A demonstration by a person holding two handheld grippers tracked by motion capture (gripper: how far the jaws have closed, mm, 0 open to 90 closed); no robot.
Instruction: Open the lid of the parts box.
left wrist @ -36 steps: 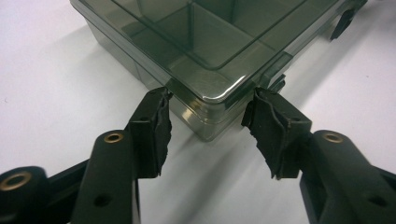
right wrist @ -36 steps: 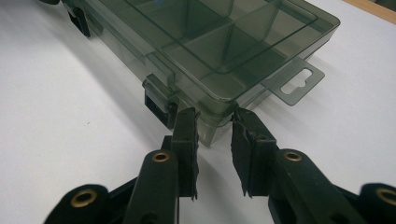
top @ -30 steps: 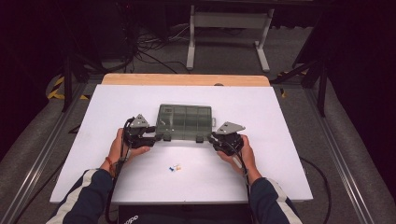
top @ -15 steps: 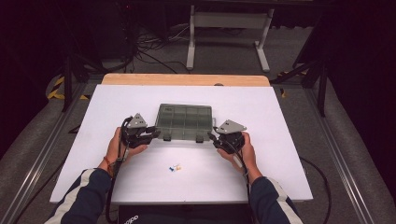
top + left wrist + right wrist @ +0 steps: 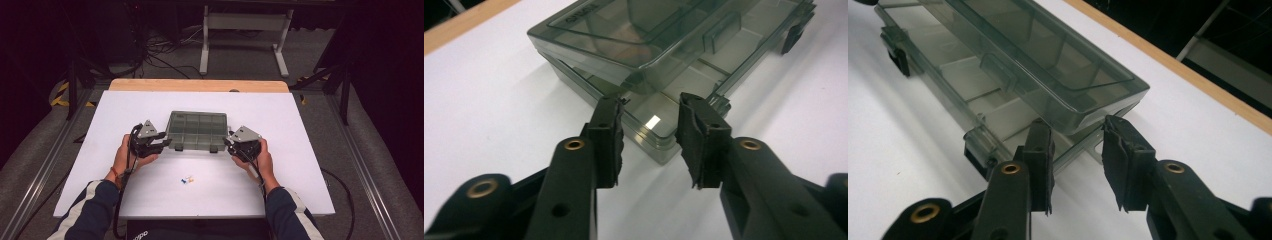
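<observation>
A smoky transparent compartment box (image 5: 197, 129) lies in the middle of the white table (image 5: 300, 150). Its lid (image 5: 644, 30) stands slightly raised along the front edge, over empty-looking compartments (image 5: 973, 70). My left gripper (image 5: 164, 143) is at the box's front left corner, open, with that corner between the jaws (image 5: 649, 117). One left fingertip (image 5: 610, 107) sits just under the lid's edge. At the front right corner my right gripper (image 5: 229, 143) is open too, and in its own view the gripper (image 5: 1078, 137) straddles the corner of the box below the lid.
A few tiny blue, white and yellow pieces (image 5: 187, 179) lie on the table in front of the box, between the person's forearms. The wooden far edge (image 5: 200, 85) borders the table. Beyond it are a metal stand (image 5: 245, 30) and cables on the floor.
Both grippers have shifted only slightly at the box's front corners. The box has stayed in place.
</observation>
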